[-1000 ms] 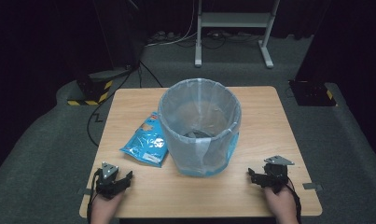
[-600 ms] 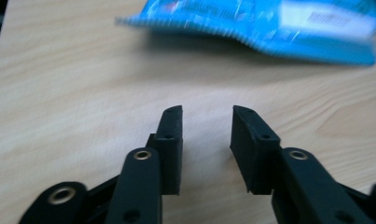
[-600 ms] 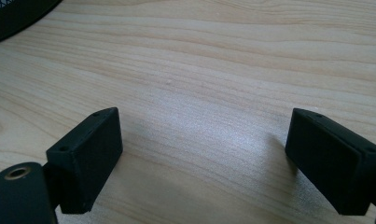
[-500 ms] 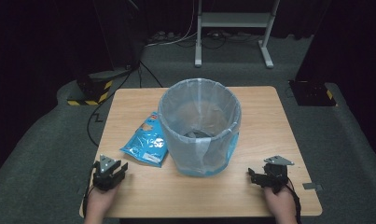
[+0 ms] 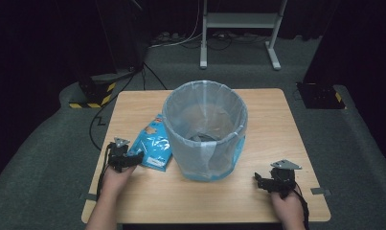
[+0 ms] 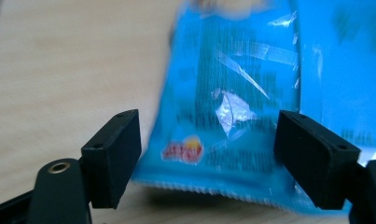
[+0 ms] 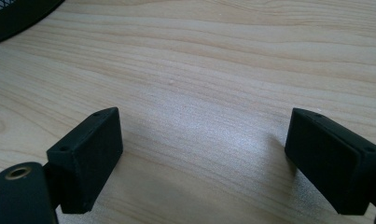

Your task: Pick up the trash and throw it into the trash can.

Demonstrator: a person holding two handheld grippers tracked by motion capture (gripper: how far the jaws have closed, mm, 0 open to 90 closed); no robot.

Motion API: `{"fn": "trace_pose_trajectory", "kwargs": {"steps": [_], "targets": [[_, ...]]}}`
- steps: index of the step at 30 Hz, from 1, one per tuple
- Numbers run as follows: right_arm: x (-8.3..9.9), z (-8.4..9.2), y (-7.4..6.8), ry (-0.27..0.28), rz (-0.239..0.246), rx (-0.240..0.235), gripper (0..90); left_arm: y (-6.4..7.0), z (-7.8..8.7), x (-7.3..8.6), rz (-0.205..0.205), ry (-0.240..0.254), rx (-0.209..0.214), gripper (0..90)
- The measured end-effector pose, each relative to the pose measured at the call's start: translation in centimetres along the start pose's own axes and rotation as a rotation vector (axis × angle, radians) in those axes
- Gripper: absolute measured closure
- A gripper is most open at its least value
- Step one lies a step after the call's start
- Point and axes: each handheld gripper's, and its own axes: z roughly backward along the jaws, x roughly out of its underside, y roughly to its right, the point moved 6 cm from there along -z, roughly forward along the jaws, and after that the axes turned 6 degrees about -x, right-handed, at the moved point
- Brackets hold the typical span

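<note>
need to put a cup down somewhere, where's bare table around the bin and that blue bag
Most open: the near right stretch of the table, between the lined bin and the right gripper, also the strip between both hands. The right edge beside the bin and the far left corner are bare too. Crowded: left of the bin, where the blue bag lies against it with the open left gripper at its near edge.

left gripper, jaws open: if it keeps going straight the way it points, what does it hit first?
Most likely the flat blue foil snack bag. The left gripper has its open jaws either side of the bag's crimped near edge, low over the light wooden table. Contact can't be confirmed; depth is unclear.
</note>
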Motion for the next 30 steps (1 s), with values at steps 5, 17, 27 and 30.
{"fn": "trace_pose_trajectory", "kwargs": {"steps": [5, 17, 27, 30], "targets": [[0.0, 0.0, 0.0, 0.001, 0.002, 0.001, 10.9, -0.1, -0.3, 0.4, 0.011, -0.03, -0.016, 36.3], [0.0, 0.0, -0.1, -0.001, 0.002, -0.004, 11.5, -0.3, 0.7, 1.7, -0.004, 0.059, 0.013, 73.6], [0.0, 0.0, -0.1, 0.0, 0.005, -0.004, 11.7, 0.9, 1.6, 2.2, -0.046, 0.066, 0.005, 87.7], [0.0, 0.0, -0.1, 0.001, 0.005, -0.004, 11.7, 1.2, 2.2, 2.5, -0.051, 0.089, -0.003, 89.8]]}}
